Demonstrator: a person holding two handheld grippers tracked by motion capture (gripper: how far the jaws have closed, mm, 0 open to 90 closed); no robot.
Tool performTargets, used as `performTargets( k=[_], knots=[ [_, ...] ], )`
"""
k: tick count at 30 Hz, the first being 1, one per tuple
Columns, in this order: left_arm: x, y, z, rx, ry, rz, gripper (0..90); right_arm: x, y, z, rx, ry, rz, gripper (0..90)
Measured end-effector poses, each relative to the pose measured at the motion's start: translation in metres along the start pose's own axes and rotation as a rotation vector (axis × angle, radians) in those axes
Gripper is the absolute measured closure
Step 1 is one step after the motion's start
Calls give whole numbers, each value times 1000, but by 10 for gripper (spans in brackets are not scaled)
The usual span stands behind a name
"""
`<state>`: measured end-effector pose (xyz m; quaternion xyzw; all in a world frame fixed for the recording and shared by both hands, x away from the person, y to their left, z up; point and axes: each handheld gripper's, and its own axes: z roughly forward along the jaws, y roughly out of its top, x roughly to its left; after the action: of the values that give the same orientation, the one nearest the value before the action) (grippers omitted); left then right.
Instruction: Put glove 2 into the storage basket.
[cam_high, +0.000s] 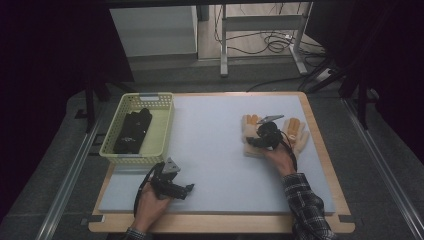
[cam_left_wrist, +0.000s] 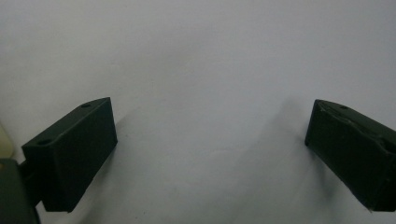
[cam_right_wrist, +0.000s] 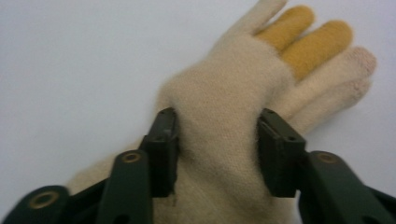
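Observation:
A cream knitted glove (cam_right_wrist: 224, 88) with orange fingertips lies flat on the pale grey mat (cam_high: 210, 155). My right gripper (cam_right_wrist: 217, 149) is shut on its palm, and the knit bulges up between the two jaws. From above, my right gripper (cam_high: 255, 141) sits over this glove (cam_high: 250, 127) at the mat's right side, and a second matching glove (cam_high: 297, 134) lies just to its right. My left gripper (cam_high: 186, 190) rests near the mat's front left. Its jaws stand wide apart in the left gripper view (cam_left_wrist: 210, 149), with bare mat (cam_left_wrist: 201, 70) between them.
A yellow mesh basket (cam_high: 107, 146) stands at the table's left, holding a dark pair of gloves (cam_high: 132, 131). The wooden table edge (cam_high: 320, 150) frames the mat. Beyond the table are desk legs and cables on the floor (cam_high: 270, 45).

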<state>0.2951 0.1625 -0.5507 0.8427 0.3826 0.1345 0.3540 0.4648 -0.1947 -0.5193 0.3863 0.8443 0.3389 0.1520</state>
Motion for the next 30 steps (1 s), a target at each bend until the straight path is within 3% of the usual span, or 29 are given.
performTargets(
  k=[3,5,7,11,15,17,19,21,24,27,30],
  knots=[
    [0,0,0,0,0,0,21,3,-2,-3,-13,9,20,615],
    [0,0,0,0,0,0,21,4,-3,-11,-44,26,33,708],
    [0,0,0,0,0,0,21,8,-2,-20,-65,43,43,727],
    [0,0,0,1,0,1,21,29,-4,-38,-99,85,35,749],
    [0,0,0,1,0,1,21,58,-7,-48,-110,123,5,747],
    [0,0,0,1,0,1,21,71,-10,-46,-104,145,-3,696],
    [0,0,0,1,1,1,22,83,-14,-39,-81,158,-16,553],
    [0,0,0,1,1,1,21,89,-15,-37,-68,148,-48,496],
    [0,0,0,1,1,2,22,83,-16,-49,-100,129,-48,492],
    [0,0,0,2,1,2,22,71,-21,-61,-111,99,-45,613],
    [0,0,0,2,0,2,21,59,-34,-64,-70,76,-33,760]
  ],
)
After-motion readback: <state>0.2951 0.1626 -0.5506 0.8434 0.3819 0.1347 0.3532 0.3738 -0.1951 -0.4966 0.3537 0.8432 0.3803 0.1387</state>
